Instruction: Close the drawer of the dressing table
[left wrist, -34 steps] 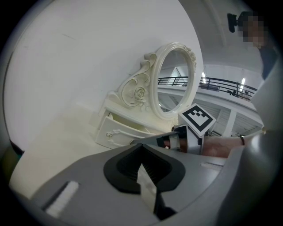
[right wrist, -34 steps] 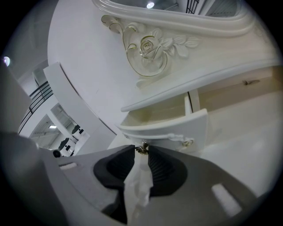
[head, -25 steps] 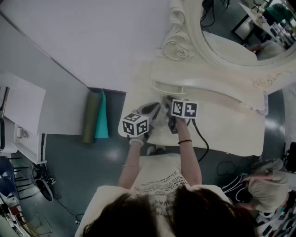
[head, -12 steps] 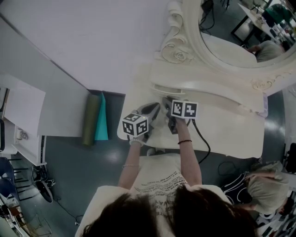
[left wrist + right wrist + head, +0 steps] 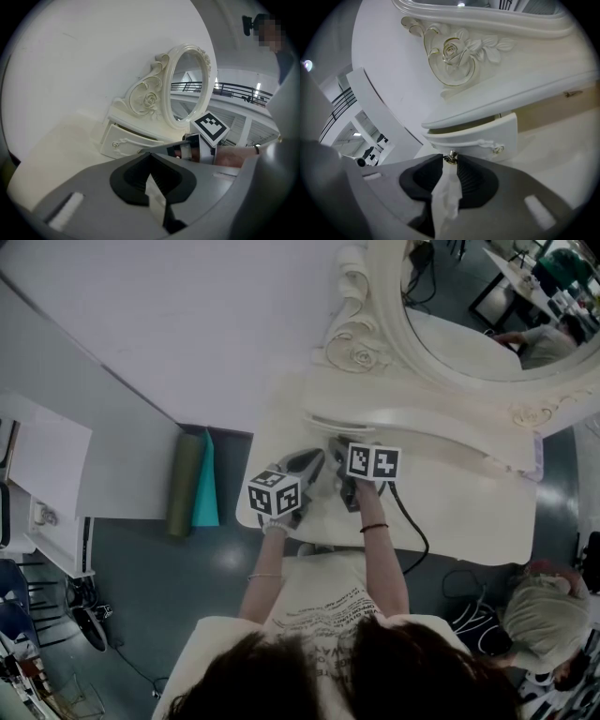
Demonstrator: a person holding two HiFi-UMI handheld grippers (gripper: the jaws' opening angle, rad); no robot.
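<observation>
Upper right of the head view: the oval mirror [image 5: 469, 306] is cut off by the frame edge, and my marker cubes [image 5: 373, 462] cover both sets of jaws there. One drawer [image 5: 487, 133], ajar beneath the mirror, carries two knobs. The right gripper [image 5: 451, 160] pinches the nearer knob [image 5: 451, 156]; the other knob [image 5: 498, 149] stands free. The left gripper [image 5: 150, 157], tips pressed together and empty, sits at the left front of the cream counter [image 5: 459, 507]. Two rolled mats [image 5: 186, 479] lie on the grey floor [image 5: 187, 577] beside a white wall [image 5: 187, 324].
</observation>
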